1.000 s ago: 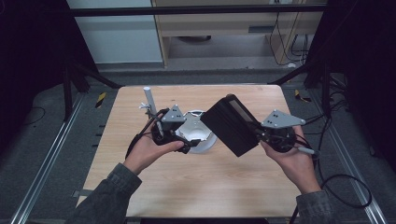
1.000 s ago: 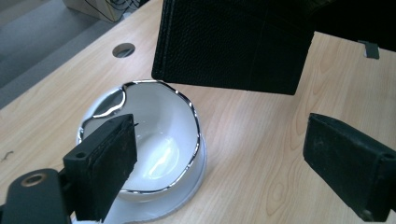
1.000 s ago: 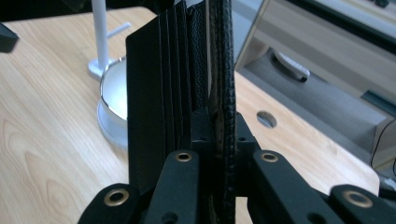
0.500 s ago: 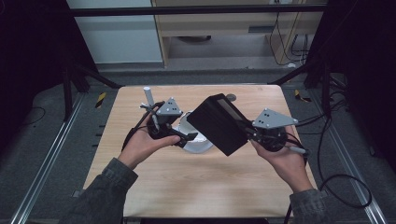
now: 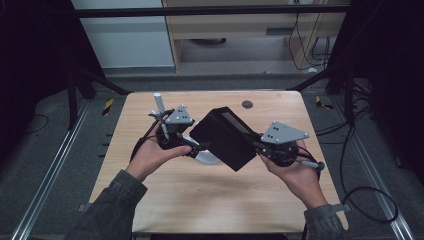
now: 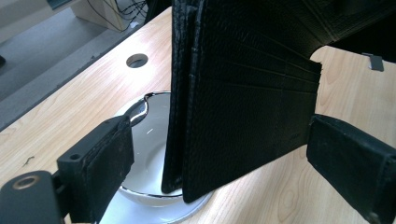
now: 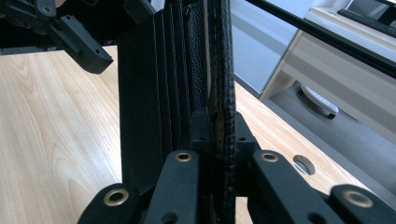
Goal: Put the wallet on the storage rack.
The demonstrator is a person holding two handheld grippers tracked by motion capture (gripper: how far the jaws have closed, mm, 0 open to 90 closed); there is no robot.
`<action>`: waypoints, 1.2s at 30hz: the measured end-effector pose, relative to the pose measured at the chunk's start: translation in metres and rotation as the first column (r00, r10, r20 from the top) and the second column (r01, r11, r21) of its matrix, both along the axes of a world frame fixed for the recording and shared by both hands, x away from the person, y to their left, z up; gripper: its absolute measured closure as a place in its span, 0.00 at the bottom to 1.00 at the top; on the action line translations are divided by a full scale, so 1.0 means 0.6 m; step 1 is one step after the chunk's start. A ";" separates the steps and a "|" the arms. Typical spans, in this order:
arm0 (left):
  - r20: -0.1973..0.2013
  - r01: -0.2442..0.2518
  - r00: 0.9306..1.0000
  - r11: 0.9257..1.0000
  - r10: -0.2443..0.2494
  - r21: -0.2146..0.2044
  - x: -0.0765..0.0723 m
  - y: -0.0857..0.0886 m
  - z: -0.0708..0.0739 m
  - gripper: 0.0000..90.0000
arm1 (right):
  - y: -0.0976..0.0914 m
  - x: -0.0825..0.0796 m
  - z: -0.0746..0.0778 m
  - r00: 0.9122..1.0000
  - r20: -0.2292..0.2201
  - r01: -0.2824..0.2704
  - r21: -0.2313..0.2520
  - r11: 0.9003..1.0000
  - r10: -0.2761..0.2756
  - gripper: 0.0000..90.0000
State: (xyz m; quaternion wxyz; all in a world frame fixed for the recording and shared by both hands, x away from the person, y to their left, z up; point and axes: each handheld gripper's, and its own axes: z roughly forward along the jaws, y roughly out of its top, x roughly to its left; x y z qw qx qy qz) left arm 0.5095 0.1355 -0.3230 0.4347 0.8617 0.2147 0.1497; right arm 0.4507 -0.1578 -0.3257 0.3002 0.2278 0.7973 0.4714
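black wallet (image 5: 225, 137) clamped in right hand-held gripper (image 7: 219, 140), above white bowl (image 6: 149, 140)

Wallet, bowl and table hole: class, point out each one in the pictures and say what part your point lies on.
wallet (image 6: 247, 107), left gripper view, on its card-slot face.
bowl (image 6: 149, 140), left gripper view, on its white inner wall.
table hole (image 5: 247, 104), high view, on its dark centre.

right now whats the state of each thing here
wallet: partly open, held up off the table
right gripper: fingers shut on one wallet flap
left gripper: fingers open, either side of the wallet's other flap
bowl: upright on the table, looks empty
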 end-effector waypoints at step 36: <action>-0.162 0.113 0.980 0.993 -0.116 -0.033 0.016 -0.010 0.008 0.87 | -0.002 -0.004 -0.037 0.999 -0.011 -0.040 0.019 0.999 0.040 0.94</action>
